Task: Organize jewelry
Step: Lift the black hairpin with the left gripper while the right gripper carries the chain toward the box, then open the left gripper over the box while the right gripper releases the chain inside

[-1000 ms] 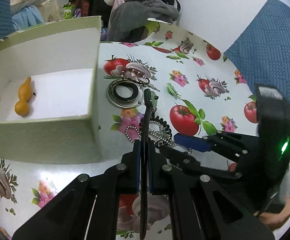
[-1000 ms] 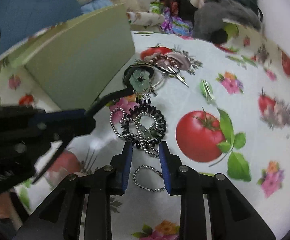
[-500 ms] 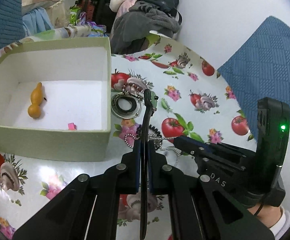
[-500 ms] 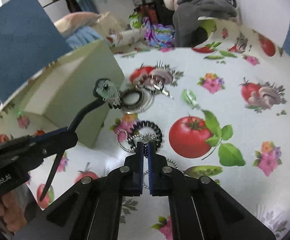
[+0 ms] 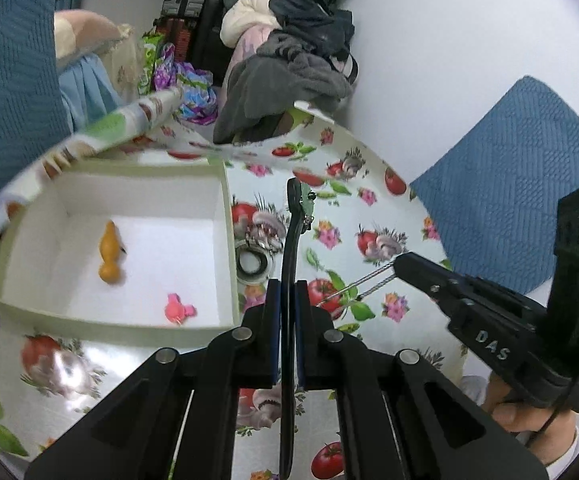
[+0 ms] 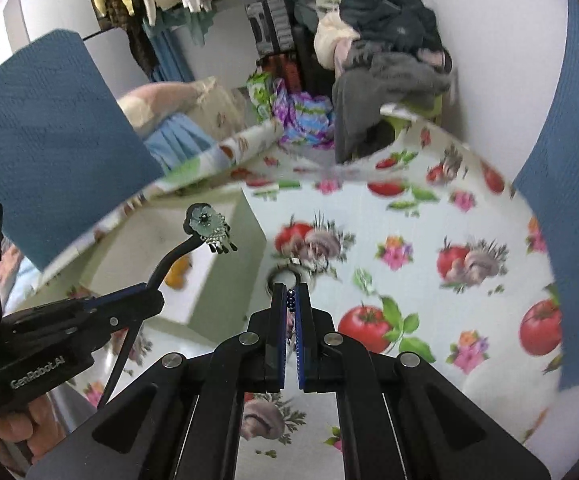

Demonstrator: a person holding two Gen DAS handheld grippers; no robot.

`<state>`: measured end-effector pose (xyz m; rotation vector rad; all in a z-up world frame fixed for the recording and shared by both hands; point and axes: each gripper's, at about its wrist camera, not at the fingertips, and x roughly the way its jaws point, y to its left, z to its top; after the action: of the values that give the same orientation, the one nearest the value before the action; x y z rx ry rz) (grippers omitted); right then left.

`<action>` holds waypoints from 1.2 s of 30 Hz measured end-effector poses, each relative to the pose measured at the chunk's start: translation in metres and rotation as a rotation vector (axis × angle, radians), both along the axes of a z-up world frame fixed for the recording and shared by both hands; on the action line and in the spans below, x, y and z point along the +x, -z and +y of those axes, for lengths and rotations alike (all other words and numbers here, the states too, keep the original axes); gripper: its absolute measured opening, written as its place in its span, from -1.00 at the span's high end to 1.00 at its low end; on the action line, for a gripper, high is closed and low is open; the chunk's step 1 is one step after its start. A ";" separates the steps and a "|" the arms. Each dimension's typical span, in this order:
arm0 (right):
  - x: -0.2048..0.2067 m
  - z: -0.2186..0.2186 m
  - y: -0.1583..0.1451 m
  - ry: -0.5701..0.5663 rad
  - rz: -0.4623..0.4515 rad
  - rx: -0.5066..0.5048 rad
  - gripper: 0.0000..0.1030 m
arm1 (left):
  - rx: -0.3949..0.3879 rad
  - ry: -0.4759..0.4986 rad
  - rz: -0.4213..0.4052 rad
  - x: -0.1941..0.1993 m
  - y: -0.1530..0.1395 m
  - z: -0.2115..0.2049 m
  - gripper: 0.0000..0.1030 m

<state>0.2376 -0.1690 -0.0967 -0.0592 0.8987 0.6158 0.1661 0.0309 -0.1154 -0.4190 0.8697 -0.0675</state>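
My left gripper [image 5: 285, 292] is shut on a black hair stick [image 5: 291, 248] with a green flower ornament [image 6: 207, 222], held above the table beside the pale green box [image 5: 231, 240]. The box holds an orange gourd charm [image 5: 109, 256] and a pink trinket [image 5: 177, 309]. My right gripper [image 6: 289, 300] is shut on a silver bead chain [image 5: 369, 280], lifted above the table; beads [image 6: 289, 300] show between its pads. A round silver-and-black bangle [image 5: 254, 264] lies on the tablecloth next to the box.
The table has a tomato-and-mushroom patterned cloth [image 6: 409, 280]. Blue cushions [image 5: 521, 184] stand at the right and left. A heap of clothes [image 5: 289, 60] lies beyond the far table edge.
Both grippers have risen well above the table. The right gripper closed on the bead chain and lifted it off the pile. The hair stick went up with the left gripper.
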 end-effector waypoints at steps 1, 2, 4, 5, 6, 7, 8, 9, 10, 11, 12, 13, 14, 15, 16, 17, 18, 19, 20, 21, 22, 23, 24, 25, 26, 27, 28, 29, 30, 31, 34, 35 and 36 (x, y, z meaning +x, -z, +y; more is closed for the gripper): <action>-0.001 0.001 -0.010 0.008 -0.015 0.000 0.97 | 0.000 -0.002 -0.010 0.000 -0.008 0.004 0.89; -0.002 0.003 -0.020 0.015 -0.033 0.001 0.97 | -0.002 -0.003 -0.019 0.000 -0.013 0.007 0.89; -0.004 0.008 -0.046 0.021 -0.066 0.017 0.97 | 0.009 -0.002 -0.029 0.002 -0.031 0.015 0.89; -0.004 0.010 -0.056 0.024 -0.075 0.024 0.97 | 0.012 -0.004 -0.036 0.003 -0.038 0.018 0.89; -0.004 0.013 -0.064 0.023 -0.083 0.031 0.97 | 0.011 -0.002 -0.043 0.004 -0.044 0.022 0.89; -0.002 0.019 -0.077 0.016 -0.098 0.035 0.97 | 0.013 0.000 -0.048 0.006 -0.051 0.027 0.89; -0.001 0.023 -0.084 0.014 -0.109 0.031 0.97 | 0.021 0.000 -0.049 0.008 -0.058 0.032 0.89; 0.001 0.029 -0.094 0.011 -0.120 0.030 0.97 | 0.028 0.001 -0.052 0.009 -0.064 0.037 0.89; 0.002 0.031 -0.099 0.008 -0.123 0.036 0.97 | 0.031 0.001 -0.055 0.009 -0.069 0.041 0.89; 0.004 0.035 -0.107 0.007 -0.128 0.046 0.97 | 0.036 -0.001 -0.058 0.009 -0.074 0.046 0.89; 0.006 0.039 -0.115 0.006 -0.133 0.053 0.97 | 0.046 -0.006 -0.062 0.010 -0.080 0.052 0.89; 0.007 0.043 -0.120 0.002 -0.139 0.058 0.97 | 0.050 -0.007 -0.066 0.010 -0.084 0.057 0.89; 0.008 0.046 -0.126 -0.001 -0.145 0.062 0.97 | 0.052 -0.010 -0.066 0.010 -0.087 0.062 0.89; 0.008 0.049 -0.130 -0.006 -0.152 0.065 0.97 | 0.050 -0.013 -0.065 0.011 -0.090 0.067 0.89; 0.008 0.054 -0.135 -0.010 -0.160 0.068 0.97 | 0.047 -0.013 -0.067 0.011 -0.092 0.073 0.89; 0.009 0.059 -0.140 -0.015 -0.163 0.074 0.97 | 0.047 -0.013 -0.064 0.013 -0.093 0.079 0.89; 0.009 0.064 -0.144 -0.021 -0.164 0.079 0.97 | 0.050 -0.017 -0.058 0.014 -0.094 0.083 0.89; 0.008 0.072 -0.148 -0.034 -0.168 0.083 0.97 | 0.054 -0.022 -0.050 0.016 -0.094 0.089 0.89; 0.008 0.078 -0.150 -0.040 -0.174 0.080 0.97 | 0.054 -0.024 -0.049 0.017 -0.094 0.093 0.89; 0.008 0.084 -0.152 -0.047 -0.176 0.077 0.97 | 0.057 -0.028 -0.047 0.017 -0.093 0.099 0.89; 0.007 0.092 -0.153 -0.057 -0.176 0.074 0.97 | 0.063 -0.031 -0.041 0.019 -0.092 0.102 0.89; 0.007 0.099 -0.152 -0.064 -0.175 0.071 0.97 | 0.065 -0.033 -0.033 0.019 -0.089 0.105 0.89; 0.007 0.104 -0.150 -0.068 -0.171 0.068 0.97 | 0.060 -0.033 -0.026 0.020 -0.085 0.110 0.89; 0.009 0.112 -0.145 -0.074 -0.157 0.064 0.97 | 0.056 -0.033 -0.018 0.020 -0.082 0.113 0.89; 0.009 0.117 -0.140 -0.078 -0.145 0.060 0.97 | 0.054 -0.035 -0.007 0.020 -0.077 0.117 0.89; 0.011 0.122 -0.135 -0.084 -0.131 0.056 0.97 | 0.054 -0.037 0.001 0.020 -0.072 0.120 0.89; 0.012 0.129 -0.127 -0.093 -0.114 0.047 0.97 | 0.051 -0.040 0.012 0.020 -0.066 0.124 0.89; 0.012 0.135 -0.121 -0.097 -0.104 0.035 0.97 | 0.045 -0.041 0.022 0.020 -0.061 0.128 0.89; 0.013 0.140 -0.114 -0.100 -0.091 0.021 0.97 | 0.039 -0.042 0.031 0.020 -0.057 0.130 0.89; 0.014 0.146 -0.102 -0.106 -0.070 0.004 0.97 | 0.032 -0.042 0.048 0.020 -0.048 0.134 0.89; 0.018 0.156 -0.072 -0.115 -0.011 -0.023 0.97 | 0.021 -0.041 0.088 0.021 -0.026 0.140 0.89; 0.019 0.158 -0.064 -0.118 0.004 -0.033 0.97 | 0.015 -0.042 0.106 0.021 -0.016 0.141 0.89; 0.020 0.160 -0.055 -0.119 0.019 -0.042 0.97 | 0.007 -0.042 0.122 0.020 -0.008 0.142 0.89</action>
<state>0.2580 -0.0088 -0.0413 -0.1453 0.9307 0.7092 0.1864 0.1732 -0.1074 -0.4379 0.9799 0.0004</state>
